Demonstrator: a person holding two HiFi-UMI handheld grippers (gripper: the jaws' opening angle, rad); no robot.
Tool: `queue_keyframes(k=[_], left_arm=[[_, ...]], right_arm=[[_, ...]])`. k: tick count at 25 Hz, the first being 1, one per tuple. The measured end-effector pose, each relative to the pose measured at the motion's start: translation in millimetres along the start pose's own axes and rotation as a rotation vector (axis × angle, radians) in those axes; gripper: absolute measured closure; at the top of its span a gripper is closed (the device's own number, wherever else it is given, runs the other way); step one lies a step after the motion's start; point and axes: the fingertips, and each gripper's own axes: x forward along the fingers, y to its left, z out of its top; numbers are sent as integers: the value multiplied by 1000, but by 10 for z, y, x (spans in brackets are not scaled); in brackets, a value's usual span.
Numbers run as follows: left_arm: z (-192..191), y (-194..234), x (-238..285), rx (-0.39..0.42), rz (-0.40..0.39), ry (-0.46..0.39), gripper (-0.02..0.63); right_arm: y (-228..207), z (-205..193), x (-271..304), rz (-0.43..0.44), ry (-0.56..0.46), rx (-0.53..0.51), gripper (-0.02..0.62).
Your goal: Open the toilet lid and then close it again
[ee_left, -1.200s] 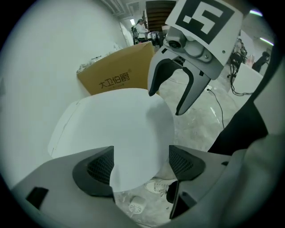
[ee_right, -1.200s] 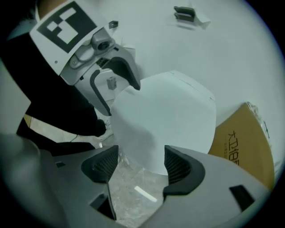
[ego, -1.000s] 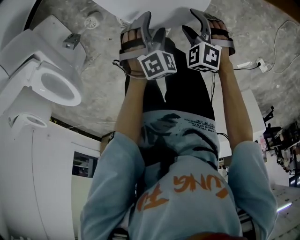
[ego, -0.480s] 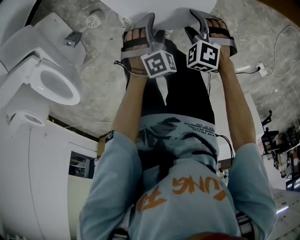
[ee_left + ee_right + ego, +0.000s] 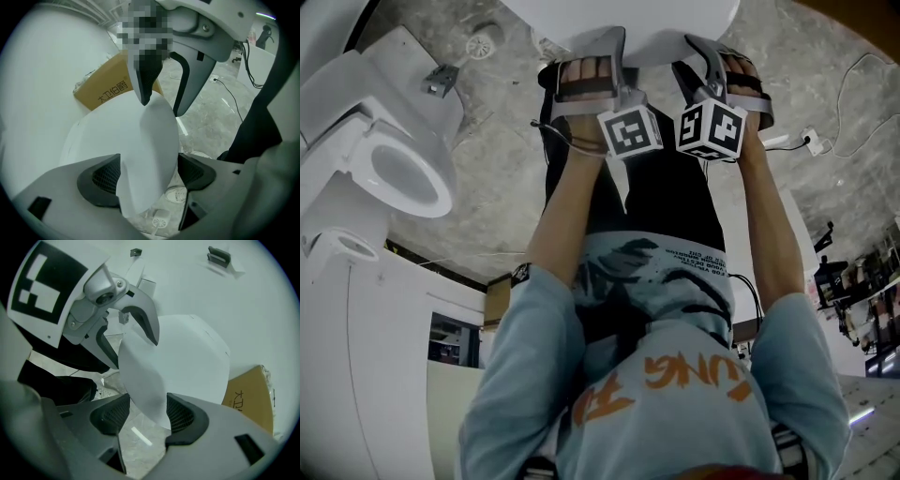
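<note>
The white toilet lid (image 5: 647, 23) shows at the top edge of the head view, and both grippers reach onto its rim side by side. My left gripper (image 5: 609, 47) has the lid's edge (image 5: 150, 150) filling the gap between its two dark pads, shut on it. My right gripper (image 5: 701, 52) straddles the same rim (image 5: 187, 362) a little to the right. Its jaws have just been closing, with the lid between them and the pads against it. The left gripper's fingers (image 5: 140, 319) appear in the right gripper view, hooked over the lid.
A second toilet (image 5: 403, 173) with its seat uncovered stands at the left. A floor drain (image 5: 478, 42) lies beyond it. A cardboard box (image 5: 110, 89) sits behind the lid. Cables and a power strip (image 5: 792, 141) lie on the grey floor at right.
Both grippers stay on the lid's rim. The left gripper's marker cube has rolled slightly toward the right one, and the whole scene has slid a little in the head view.
</note>
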Motion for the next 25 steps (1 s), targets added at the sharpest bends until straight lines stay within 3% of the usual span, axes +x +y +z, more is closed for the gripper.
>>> queue_keyframes(k=[3, 10, 12, 20, 25], left_arm=[[55, -66, -27, 35, -10, -14, 230], [54, 69, -226, 187, 88, 15, 232], [88, 69, -351, 210, 80, 21, 263], [346, 274, -864, 168, 28, -5, 295], [494, 458, -1213, 132, 10, -13, 311]], right_arm=[[-39, 36, -118, -11, -4, 26, 333], [-151, 147, -377, -41, -17, 79, 333], [-172, 179, -506, -51, -27, 98, 333], [-424, 352, -1052, -60, -137, 203, 322], [-625, 460, -1398, -108, -186, 100, 314]])
